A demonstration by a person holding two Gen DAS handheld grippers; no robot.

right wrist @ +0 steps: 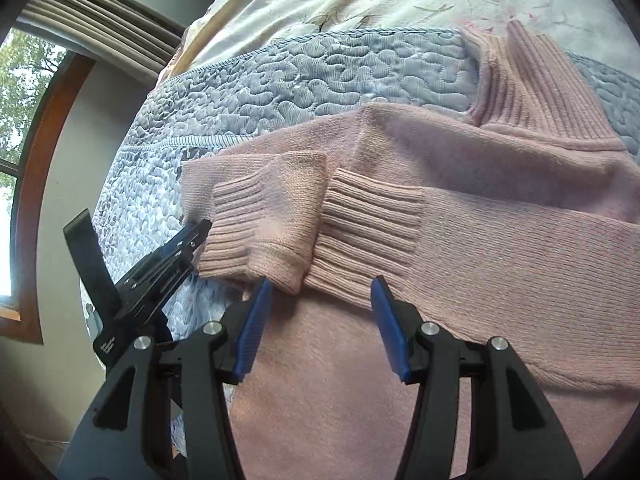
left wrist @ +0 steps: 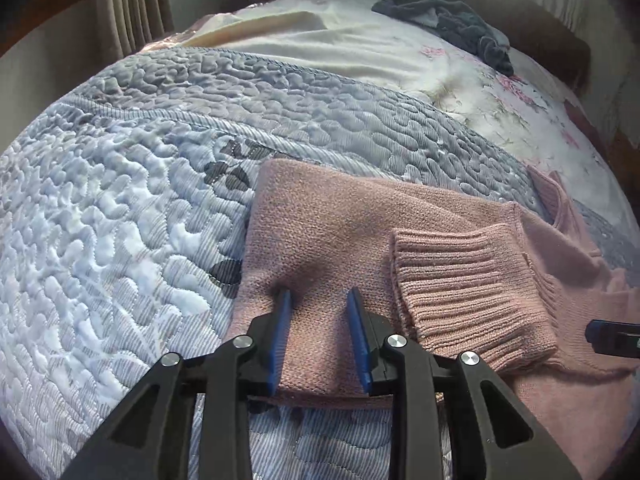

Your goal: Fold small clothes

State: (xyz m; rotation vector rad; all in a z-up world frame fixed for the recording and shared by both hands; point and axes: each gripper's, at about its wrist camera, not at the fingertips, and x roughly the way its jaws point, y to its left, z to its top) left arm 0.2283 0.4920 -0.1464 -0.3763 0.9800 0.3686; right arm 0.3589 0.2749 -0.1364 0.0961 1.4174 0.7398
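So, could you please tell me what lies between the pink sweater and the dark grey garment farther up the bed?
In the left wrist view, between the pink sweater and the dark grey garment lie only bedding: the blue-grey quilted bedspread, then the cream floral sheet.

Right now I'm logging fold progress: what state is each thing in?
pink sweater: flat on the bedspread, both sleeves folded across the body, cuffs meeting.
left gripper: open, fingers pressing on the sweater's folded edge.
right gripper: open, at the cuffs, holding nothing.
dark garment: crumpled, unfolded, far across the bed.
quilted bedspread: spread flat.
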